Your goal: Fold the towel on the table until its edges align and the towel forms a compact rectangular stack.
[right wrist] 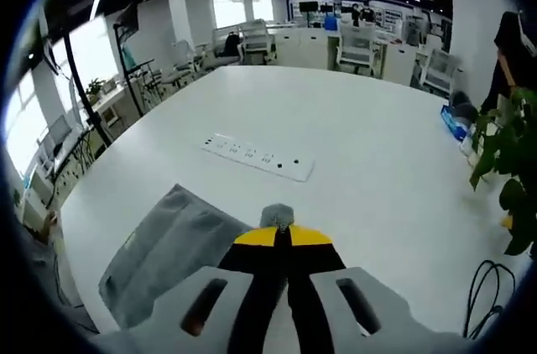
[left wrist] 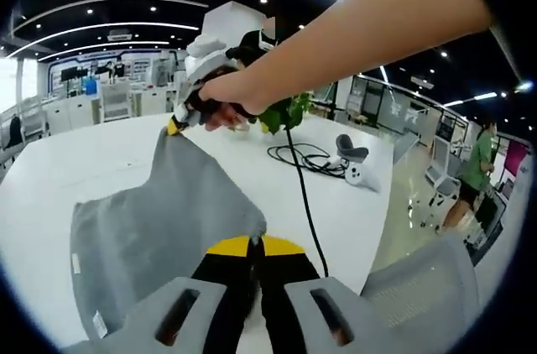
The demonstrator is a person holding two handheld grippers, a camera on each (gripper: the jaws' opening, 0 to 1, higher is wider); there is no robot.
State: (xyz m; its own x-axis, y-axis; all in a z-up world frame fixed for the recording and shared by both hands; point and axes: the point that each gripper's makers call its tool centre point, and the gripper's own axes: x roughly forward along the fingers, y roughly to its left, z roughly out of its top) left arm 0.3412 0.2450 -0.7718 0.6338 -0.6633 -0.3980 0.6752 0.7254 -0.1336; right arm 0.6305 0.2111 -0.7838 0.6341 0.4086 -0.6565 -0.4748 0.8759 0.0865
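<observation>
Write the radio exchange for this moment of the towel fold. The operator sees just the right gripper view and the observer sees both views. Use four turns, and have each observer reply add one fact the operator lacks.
Operator: My right claw is shut on a bit of the grey towel. Is that corner off the table?
Observer: Yes. In the left gripper view it is pinched up above the tabletop, and the cloth rises to it in a peak.
Operator: What is the left claw doing?
Observer: It is shut on the towel's near edge, at the opposite end from your corner.
</observation>
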